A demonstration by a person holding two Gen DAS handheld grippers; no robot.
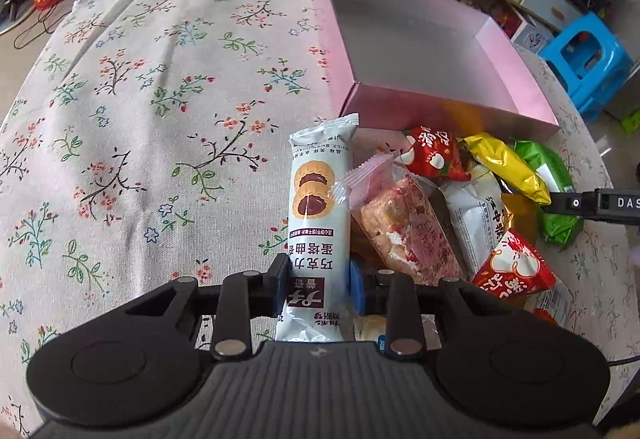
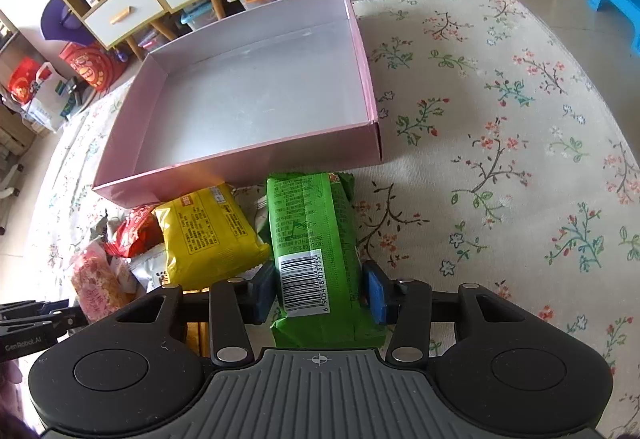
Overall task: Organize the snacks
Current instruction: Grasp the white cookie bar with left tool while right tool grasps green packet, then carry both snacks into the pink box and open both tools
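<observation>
My left gripper [image 1: 319, 285] is shut on a pale blue cookie packet [image 1: 318, 215] printed with chocolate tarts, held lengthwise just left of the snack pile. My right gripper [image 2: 320, 289] is shut on a green snack packet [image 2: 314, 239] with a barcode, held in front of the box's near right corner. An empty pink box [image 1: 440, 107] [image 2: 248, 167] lies open beyond the pile. The pile holds a pink cake packet [image 1: 404, 227], red packets [image 1: 436, 155], a yellow packet [image 2: 208, 235] and a white packet [image 1: 480, 223]. The right gripper shows at the left wrist view's right edge [image 1: 600, 203].
A floral tablecloth [image 1: 140, 111] covers the table, with bare cloth left of the box and right of it in the right wrist view [image 2: 500, 143]. Shelves, drawers and storage bins line the floor behind. A blue plastic stool [image 1: 588, 59] stands beyond the table's edge.
</observation>
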